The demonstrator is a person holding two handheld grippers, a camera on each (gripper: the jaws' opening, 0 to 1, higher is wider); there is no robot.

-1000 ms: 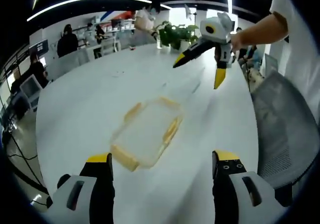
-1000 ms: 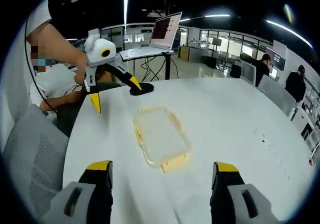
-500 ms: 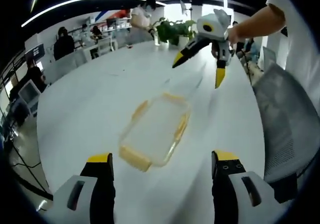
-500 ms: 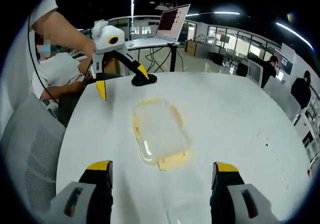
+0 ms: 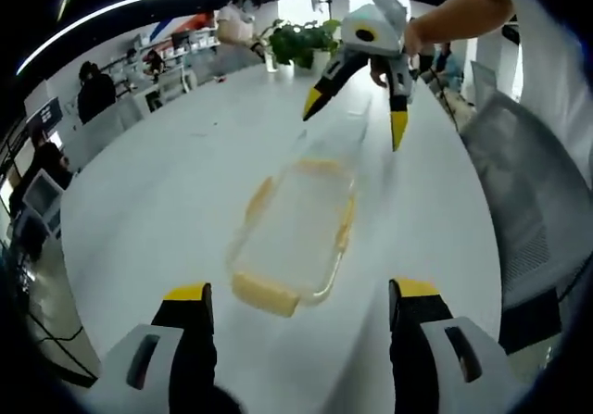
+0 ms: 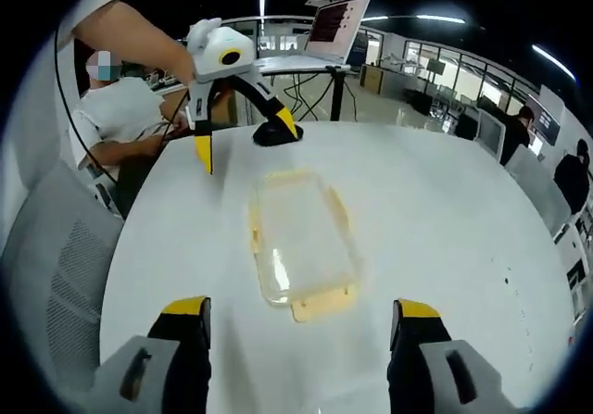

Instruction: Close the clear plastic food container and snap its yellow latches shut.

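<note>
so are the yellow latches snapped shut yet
No. The near latch and side latches splay out flat on the table, not folded against the container.

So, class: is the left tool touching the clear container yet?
Apart. In the right gripper view, the left tool hangs open past the container's far end, with bare white table between them.

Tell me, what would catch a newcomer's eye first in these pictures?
Probably the clear plastic food container with yellow latches, lying in the middle of the big white round table. Next, the two hand-held grippers with yellow-tipped fingers, both open and hanging above the table on either side of it: the left gripper and the right gripper, neither touching the container.
</note>
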